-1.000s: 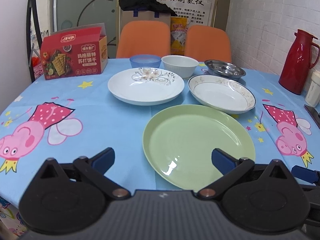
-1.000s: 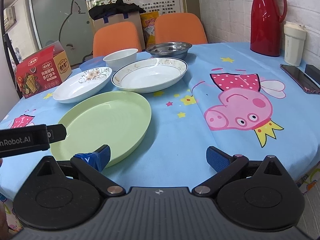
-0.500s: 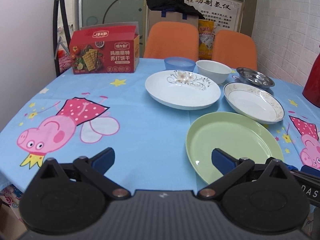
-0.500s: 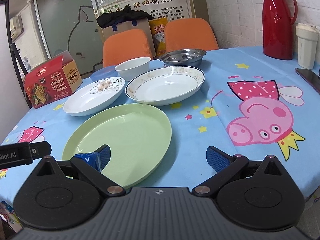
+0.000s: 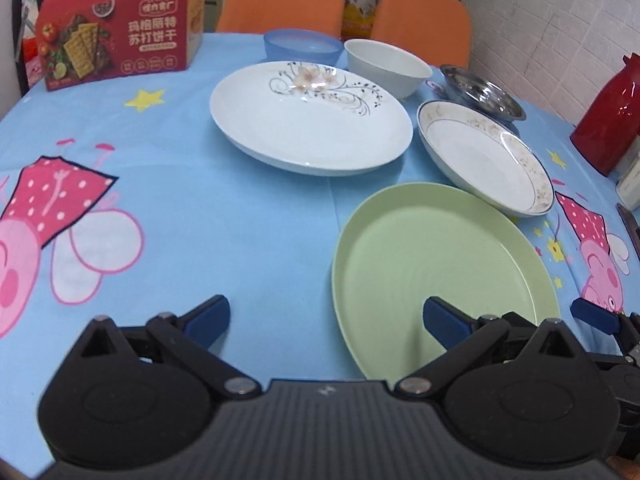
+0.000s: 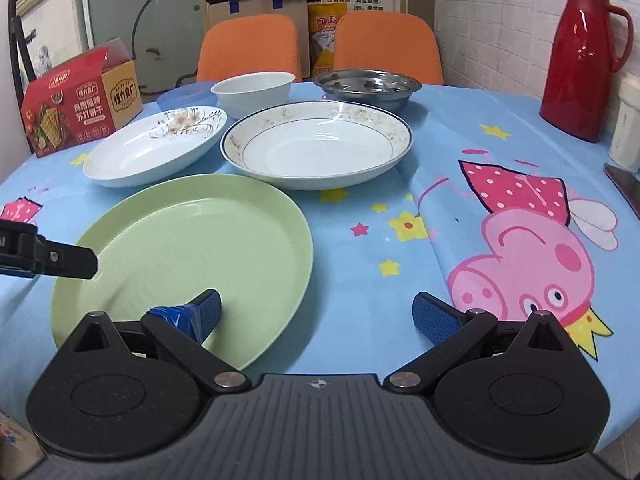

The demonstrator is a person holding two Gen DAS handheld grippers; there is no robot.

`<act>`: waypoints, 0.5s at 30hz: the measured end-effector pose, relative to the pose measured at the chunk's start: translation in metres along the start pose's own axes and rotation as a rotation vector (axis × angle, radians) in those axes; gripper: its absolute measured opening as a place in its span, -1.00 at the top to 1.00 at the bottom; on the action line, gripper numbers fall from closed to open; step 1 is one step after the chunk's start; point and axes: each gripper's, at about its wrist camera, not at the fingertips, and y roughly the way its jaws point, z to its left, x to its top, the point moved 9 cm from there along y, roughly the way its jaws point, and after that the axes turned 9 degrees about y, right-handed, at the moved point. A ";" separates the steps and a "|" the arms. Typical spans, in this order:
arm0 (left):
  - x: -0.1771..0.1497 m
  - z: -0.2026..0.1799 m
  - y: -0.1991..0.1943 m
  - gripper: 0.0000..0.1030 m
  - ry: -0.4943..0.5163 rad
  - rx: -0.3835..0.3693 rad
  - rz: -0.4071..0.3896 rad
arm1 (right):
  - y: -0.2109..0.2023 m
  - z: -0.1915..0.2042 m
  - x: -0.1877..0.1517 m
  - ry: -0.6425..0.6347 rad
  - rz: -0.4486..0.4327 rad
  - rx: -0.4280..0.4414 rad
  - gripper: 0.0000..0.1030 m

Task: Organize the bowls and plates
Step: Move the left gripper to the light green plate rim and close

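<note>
A green plate (image 5: pixel 436 264) (image 6: pixel 188 248) lies nearest on the blue tablecloth. Behind it are a white floral plate (image 5: pixel 312 120) (image 6: pixel 156 144), a gold-rimmed white plate (image 5: pixel 484 156) (image 6: pixel 316 144), a white bowl (image 5: pixel 386 66) (image 6: pixel 252 90), a blue bowl (image 5: pixel 302 44) (image 6: pixel 184 96) and a steel bowl (image 5: pixel 482 94) (image 6: pixel 366 84). My left gripper (image 5: pixel 326 320) is open and empty, its right finger over the green plate's near edge. My right gripper (image 6: pixel 316 314) is open and empty, its left finger over the green plate's near right part.
A red cracker box (image 5: pixel 116 28) (image 6: pixel 80 108) stands back left. A red thermos (image 6: pixel 582 64) (image 5: pixel 608 120) and a white cup (image 6: pixel 626 124) stand at the right, with a dark phone (image 6: pixel 624 188) beside them. Two orange chairs (image 6: pixel 250 46) stand behind the table.
The left gripper has moved forward and tilted down over the table, closer to the plates. The right gripper has moved forward slightly. Both stay open; no dish has moved.
</note>
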 end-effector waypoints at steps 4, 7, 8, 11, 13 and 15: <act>0.008 -0.012 0.013 -0.99 0.074 -0.007 0.020 | 0.009 0.012 0.005 -0.036 0.026 0.060 -0.77; 0.010 -0.015 0.018 -0.99 0.123 0.011 0.028 | 0.011 0.012 0.005 -0.064 0.016 0.096 -0.77; 0.010 -0.015 0.018 -0.99 0.132 0.015 0.029 | 0.010 0.011 0.005 -0.073 0.008 0.109 -0.77; 0.010 -0.017 0.021 -0.99 0.182 0.034 0.028 | 0.010 0.012 0.006 -0.087 0.013 0.117 -0.77; 0.012 -0.020 0.022 -0.96 0.195 0.023 0.015 | 0.015 0.017 0.011 -0.082 0.042 0.106 -0.77; 0.013 -0.018 0.023 -0.95 0.193 0.017 0.013 | 0.018 0.027 0.011 -0.108 0.031 0.124 -0.74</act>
